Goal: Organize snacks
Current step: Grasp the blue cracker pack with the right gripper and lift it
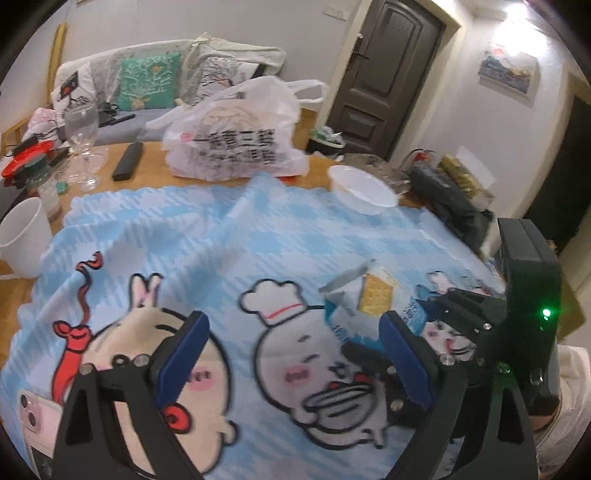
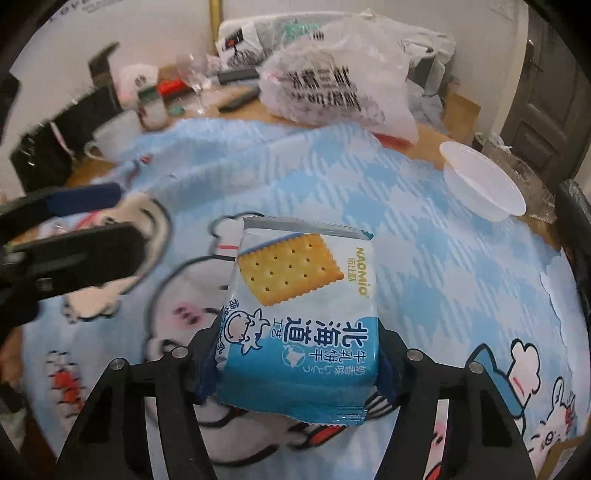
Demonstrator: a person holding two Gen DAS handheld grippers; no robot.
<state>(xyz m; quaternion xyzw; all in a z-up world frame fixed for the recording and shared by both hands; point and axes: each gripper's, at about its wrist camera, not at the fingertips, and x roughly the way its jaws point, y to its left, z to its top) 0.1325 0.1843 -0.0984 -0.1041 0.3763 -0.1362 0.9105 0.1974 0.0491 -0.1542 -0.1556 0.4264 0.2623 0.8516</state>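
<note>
Blue cartoon cloth covers our desk, and we're early on: right gripper jaws clamped on the cracker packet, lifted above the cloth. Left gripper jaws spread apart, empty. White bowl waits empty, likely its destination.

A ceiling lamp is glaring white at one o'clock in the left wrist view. Both pictures are bowing strongly toward dark round edges. Motion blur is smearing the cartoon blanket, heaviest at nine o'clock in the right view.
</note>
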